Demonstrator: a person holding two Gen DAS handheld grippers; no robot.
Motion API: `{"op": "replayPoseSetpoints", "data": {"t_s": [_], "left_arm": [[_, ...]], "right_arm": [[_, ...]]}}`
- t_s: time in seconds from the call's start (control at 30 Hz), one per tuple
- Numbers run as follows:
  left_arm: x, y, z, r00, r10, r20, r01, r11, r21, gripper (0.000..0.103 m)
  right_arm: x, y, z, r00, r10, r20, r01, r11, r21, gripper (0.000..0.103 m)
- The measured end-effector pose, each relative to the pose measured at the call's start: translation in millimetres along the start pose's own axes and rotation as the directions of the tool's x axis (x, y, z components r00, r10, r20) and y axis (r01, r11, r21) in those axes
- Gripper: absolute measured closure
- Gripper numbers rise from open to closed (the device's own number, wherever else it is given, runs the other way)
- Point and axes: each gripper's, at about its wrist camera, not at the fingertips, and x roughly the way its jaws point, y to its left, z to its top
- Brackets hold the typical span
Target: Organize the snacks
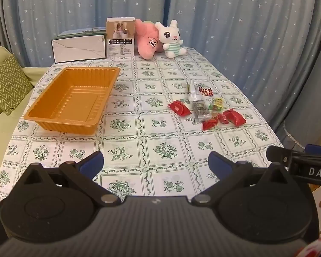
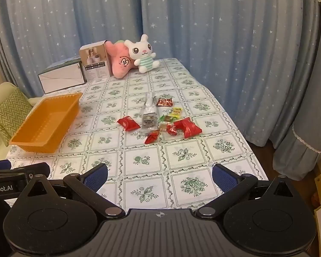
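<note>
An empty orange tray [image 1: 53, 115] [image 2: 23, 143] sits on the left of the table. A pile of snacks lies on the right: red packets [image 1: 178, 107] [image 2: 128, 123], a bigger red packet [image 1: 235, 116] [image 2: 188, 128], a clear packet [image 1: 200, 107] [image 2: 148, 120], a dark red packet [image 1: 205, 90] [image 2: 164, 102] and yellow-green candies [image 1: 217, 103] [image 2: 175, 112]. My left gripper [image 1: 156, 162] is open and empty, near the table's front edge. My right gripper [image 2: 160, 175] is open and empty, also near the front edge, short of the snacks.
The table [image 1: 160, 150] [image 2: 182, 156] has a green floral cloth. At its far end stand a white box [image 1: 79, 47], a beige box [image 1: 120, 36], a pink plush [image 1: 148, 41] and a white bunny plush [image 1: 171, 39]. A sofa with a green cushion [image 1: 6, 85] is left. Blue curtains hang behind.
</note>
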Motion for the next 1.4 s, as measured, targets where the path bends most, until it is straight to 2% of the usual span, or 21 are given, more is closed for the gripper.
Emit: {"op": "replayPoseSetpoints", "data": {"t_s": [0.07, 0.17, 0.27, 0.33, 0.53, 1.4], "left_arm": [[0.4, -1.9, -0.2, 1.000, 0.018, -0.002, -0.018, 1.000, 0.011, 0.000], [1.8, -3.1, 0.2, 1.000, -0.013, -0.012, 0.013, 1.000, -0.013, 0.000], [2.4, -8.6, 1.5, 1.000, -0.016, -0.013, 0.016, 1.000, -0.014, 0.000], [3.7, 5.6, -1.5, 1.000, -0.026, -0.011, 0.026, 0.999, -0.018, 0.000], [5.4, 6.1, -1.8, 0.999, -0.032, -0.010, 0.032, 0.999, -0.027, 0.000], [0.5, 3.1, 1.0, 1.000, -0.031, 0.001, 0.031, 0.999, -0.017, 0.000]], "right_arm": [[0.5, 0.6, -0.1, 1.000, 0.003, -0.002, -0.003, 1.000, -0.001, 0.000], [1.1, 0.8, -1.0, 1.000, 0.002, -0.005, -0.002, 1.000, -0.003, 0.000], [1.9, 1.1, -1.4, 1.000, 0.004, -0.007, -0.004, 1.000, -0.001, 0.000], [3.1, 5.3, -4.2, 1.000, -0.009, 0.002, 0.009, 1.000, -0.010, 0.000], [3.0, 1.8, -3.7, 1.000, -0.008, -0.002, 0.008, 1.000, -0.008, 0.000], [1.7, -1.3, 0.0, 1.000, -0.009, -0.003, 0.009, 1.000, -0.003, 0.000]]}}
